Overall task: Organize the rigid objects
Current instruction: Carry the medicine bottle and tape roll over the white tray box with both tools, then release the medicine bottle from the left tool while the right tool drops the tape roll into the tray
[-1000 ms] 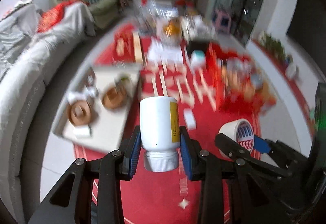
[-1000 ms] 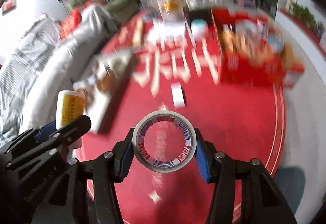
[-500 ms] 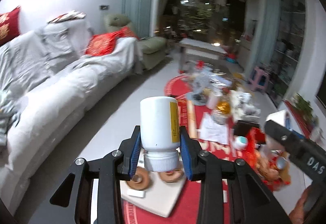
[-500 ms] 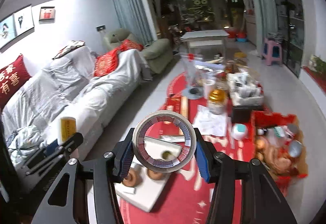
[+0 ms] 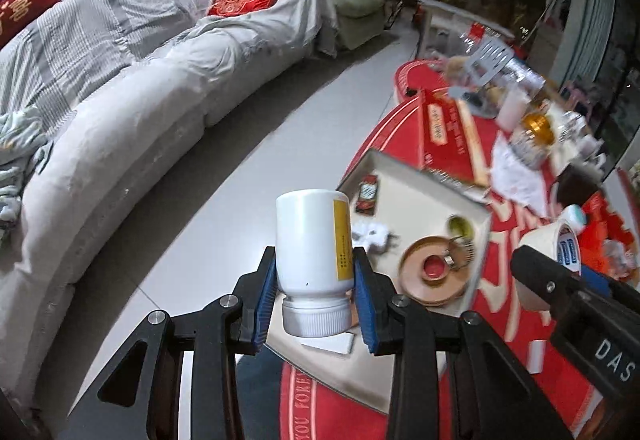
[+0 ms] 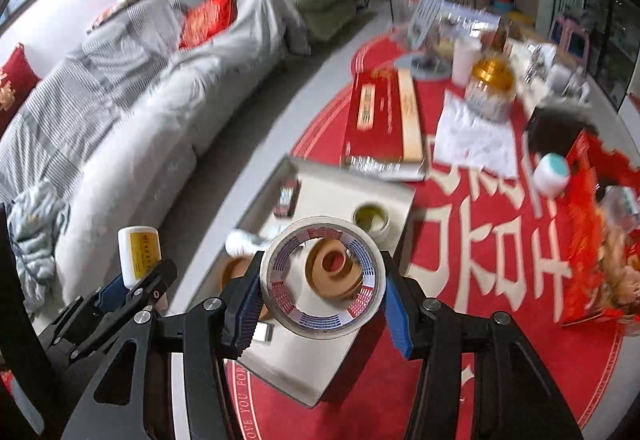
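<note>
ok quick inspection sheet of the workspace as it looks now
surface: red rug on a pale floor, beige tray at its edge
job's things: white bottle and tape roll, both held above the tray
clutter: brown tape rolls, small jar and packet in the tray; red box, gold-lidded jar, papers beyond
grippers: left gripper shut on the bottle, cap toward the camera; right gripper shut on the tape roll
cables: nothing seen
surroundings: covered sofa, red cushions, curtains
</note>
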The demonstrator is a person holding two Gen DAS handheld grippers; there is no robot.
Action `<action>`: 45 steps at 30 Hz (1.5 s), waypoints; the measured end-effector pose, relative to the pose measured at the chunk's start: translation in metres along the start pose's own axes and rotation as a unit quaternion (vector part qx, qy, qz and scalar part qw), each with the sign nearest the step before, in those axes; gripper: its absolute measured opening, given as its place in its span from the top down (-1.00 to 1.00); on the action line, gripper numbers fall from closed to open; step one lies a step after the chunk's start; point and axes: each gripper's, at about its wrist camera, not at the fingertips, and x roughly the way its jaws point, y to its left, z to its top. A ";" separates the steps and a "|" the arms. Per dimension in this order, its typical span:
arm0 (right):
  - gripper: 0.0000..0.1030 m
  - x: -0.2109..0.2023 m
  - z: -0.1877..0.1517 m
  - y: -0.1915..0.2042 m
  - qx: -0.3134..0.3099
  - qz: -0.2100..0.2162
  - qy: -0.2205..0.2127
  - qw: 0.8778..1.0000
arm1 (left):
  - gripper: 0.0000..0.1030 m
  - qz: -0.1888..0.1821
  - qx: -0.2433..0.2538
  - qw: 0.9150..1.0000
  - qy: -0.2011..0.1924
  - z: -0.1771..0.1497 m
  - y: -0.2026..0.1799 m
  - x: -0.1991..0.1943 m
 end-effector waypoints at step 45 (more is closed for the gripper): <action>-0.99 0.061 -0.027 -0.018 -0.003 -0.001 0.089 0.996 | -0.75 -0.016 0.029 0.999 0.027 -0.036 0.007 0.026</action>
